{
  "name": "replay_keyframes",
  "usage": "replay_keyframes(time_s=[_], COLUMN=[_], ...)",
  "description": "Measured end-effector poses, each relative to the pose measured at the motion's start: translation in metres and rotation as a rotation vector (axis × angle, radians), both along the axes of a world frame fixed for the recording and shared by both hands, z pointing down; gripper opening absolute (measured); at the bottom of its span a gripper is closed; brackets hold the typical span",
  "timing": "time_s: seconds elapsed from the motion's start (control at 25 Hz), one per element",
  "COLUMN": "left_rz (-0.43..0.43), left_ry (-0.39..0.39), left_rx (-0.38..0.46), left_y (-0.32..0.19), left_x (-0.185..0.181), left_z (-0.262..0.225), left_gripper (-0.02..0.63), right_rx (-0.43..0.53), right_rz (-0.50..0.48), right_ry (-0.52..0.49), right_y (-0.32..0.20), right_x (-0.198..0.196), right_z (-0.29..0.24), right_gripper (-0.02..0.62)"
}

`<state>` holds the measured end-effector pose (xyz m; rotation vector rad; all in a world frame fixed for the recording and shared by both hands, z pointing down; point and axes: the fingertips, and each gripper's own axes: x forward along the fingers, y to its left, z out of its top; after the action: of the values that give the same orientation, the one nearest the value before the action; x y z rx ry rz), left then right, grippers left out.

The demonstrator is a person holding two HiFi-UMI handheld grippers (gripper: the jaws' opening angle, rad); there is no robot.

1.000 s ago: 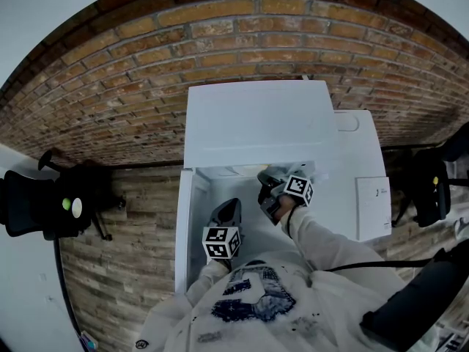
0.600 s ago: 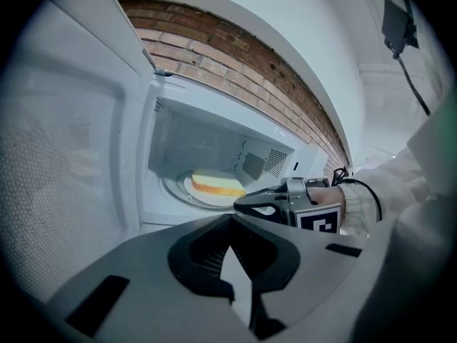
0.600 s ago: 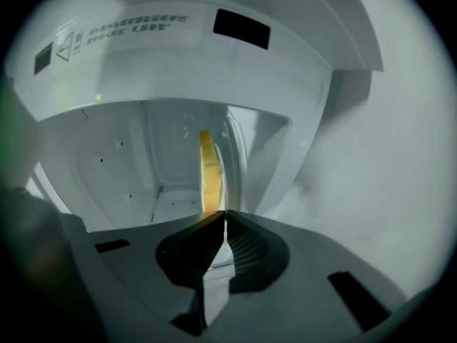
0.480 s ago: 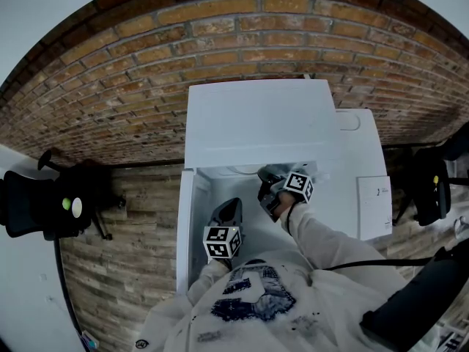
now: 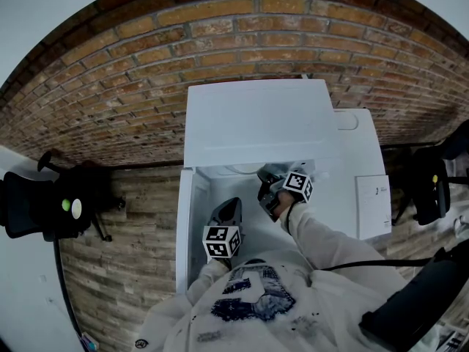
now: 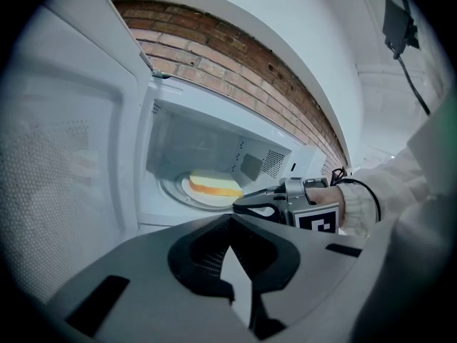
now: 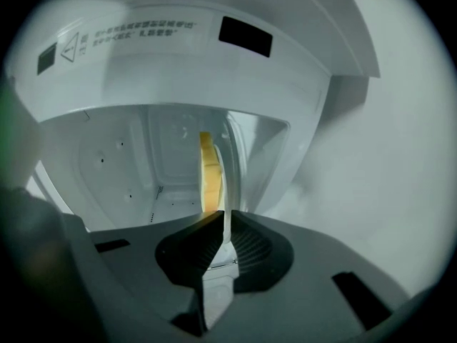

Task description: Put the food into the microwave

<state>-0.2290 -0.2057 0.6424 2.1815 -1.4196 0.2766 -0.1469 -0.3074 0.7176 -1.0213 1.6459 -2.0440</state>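
Right tongs (image 7: pixel 218 229) clamp plate (image 7: pixel 226 184) rim; food (image 7: pixel 208 174) just beyond.

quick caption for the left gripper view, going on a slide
Left tongs shut and empty before the open microwave while the right tongs hold the plate of food inside it

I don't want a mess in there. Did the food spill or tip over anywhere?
Nothing stands out. The food lies flat on its plate inside the open microwave, with no spill showing. The right gripper is shut on the plate's rim.
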Motion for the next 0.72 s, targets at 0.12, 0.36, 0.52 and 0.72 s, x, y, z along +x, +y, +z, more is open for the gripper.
replay_keyframes(time_s=[0.12, 0.36, 0.52, 0.72], left_rz=[0.002, 0.011, 0.016, 0.023], left_ry=[-0.003, -0.014, -0.029, -0.056], left_rx=[0.008, 0.033, 0.055, 0.074], left_y=[0.002, 0.007, 0.011, 0.015], left_x=[0.002, 0.006, 0.011, 0.015], left_z=[-0.003, -0.015, -0.027, -0.043], left_gripper=[0.008, 0.008, 0.008, 0.008], right_rx=[0.004, 0.074, 0.139, 0.224], right_rz=[0.006, -0.023, -0.053, -0.088], right_ry=[-0.006, 0.008, 0.043, 0.127], right_y=[0.005, 0.020, 0.034, 0.053], right_x=[0.004, 0.011, 0.019, 0.035], right_z=[-0.002, -0.027, -0.047, -0.070], right_gripper=[0.025, 0.025, 0.023, 0.023])
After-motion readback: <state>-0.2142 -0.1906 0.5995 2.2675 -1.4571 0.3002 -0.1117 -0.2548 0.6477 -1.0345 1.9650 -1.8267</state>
